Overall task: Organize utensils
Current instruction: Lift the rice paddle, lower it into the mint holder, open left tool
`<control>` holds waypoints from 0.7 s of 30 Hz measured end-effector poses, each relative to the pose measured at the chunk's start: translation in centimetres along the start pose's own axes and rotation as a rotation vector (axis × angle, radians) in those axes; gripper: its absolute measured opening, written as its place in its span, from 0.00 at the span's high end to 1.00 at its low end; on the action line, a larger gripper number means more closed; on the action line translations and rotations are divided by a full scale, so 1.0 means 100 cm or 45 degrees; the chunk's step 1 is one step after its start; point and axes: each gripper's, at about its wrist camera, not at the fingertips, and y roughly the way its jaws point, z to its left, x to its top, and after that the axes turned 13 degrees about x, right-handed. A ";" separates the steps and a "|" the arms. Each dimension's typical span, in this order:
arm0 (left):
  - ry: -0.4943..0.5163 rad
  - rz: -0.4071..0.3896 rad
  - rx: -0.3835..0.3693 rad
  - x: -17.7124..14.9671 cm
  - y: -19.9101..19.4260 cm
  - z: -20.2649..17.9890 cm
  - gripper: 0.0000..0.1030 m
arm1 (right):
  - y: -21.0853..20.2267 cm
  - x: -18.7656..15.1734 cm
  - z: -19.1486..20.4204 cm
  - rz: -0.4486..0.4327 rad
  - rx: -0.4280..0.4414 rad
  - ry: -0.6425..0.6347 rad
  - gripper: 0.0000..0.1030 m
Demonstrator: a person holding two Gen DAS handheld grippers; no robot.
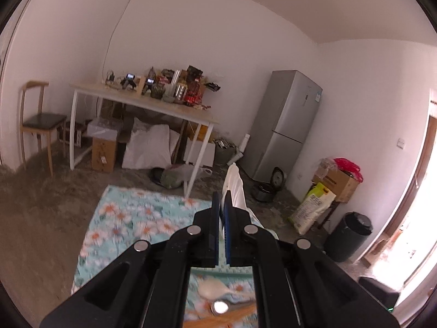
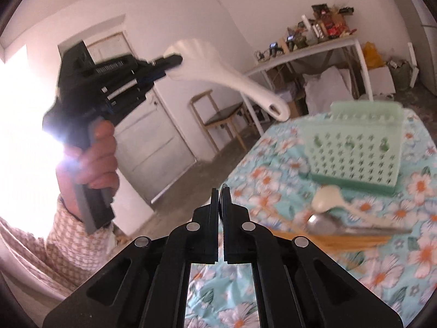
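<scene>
2 shut grippers (image 1: 221, 199), 3 spoons (image 2: 226, 67)

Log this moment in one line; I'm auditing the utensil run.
left gripper: shut on white paddle, aloft | right gripper: shut | white spoon, metal spoon, chopsticks: on floral cloth

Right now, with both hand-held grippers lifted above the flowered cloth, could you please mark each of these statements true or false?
1. The left hand-held gripper holds a white rice paddle. True.
2. The green utensil rack already has spoons standing in it. False: no utensil shows in it.
3. A metal spoon lies on the flowered cloth. True, beside a small white spoon.
4. The right hand-held gripper is wide open. False: its jaws are shut, with something dark and thin between them that I cannot identify.
5. The chopsticks stand upright in the rack. False: they lie flat on the cloth.
</scene>
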 end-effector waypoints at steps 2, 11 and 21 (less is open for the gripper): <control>0.029 -0.025 0.015 0.007 0.010 -0.010 0.98 | -0.013 0.007 -0.004 -0.041 -0.009 0.000 0.99; 0.195 -0.003 0.126 0.005 0.068 -0.052 0.98 | -0.075 0.058 -0.036 -0.263 -0.049 -0.006 0.99; 0.310 0.033 0.266 -0.012 0.110 -0.062 0.98 | -0.085 0.113 -0.072 -0.383 -0.012 -0.046 0.99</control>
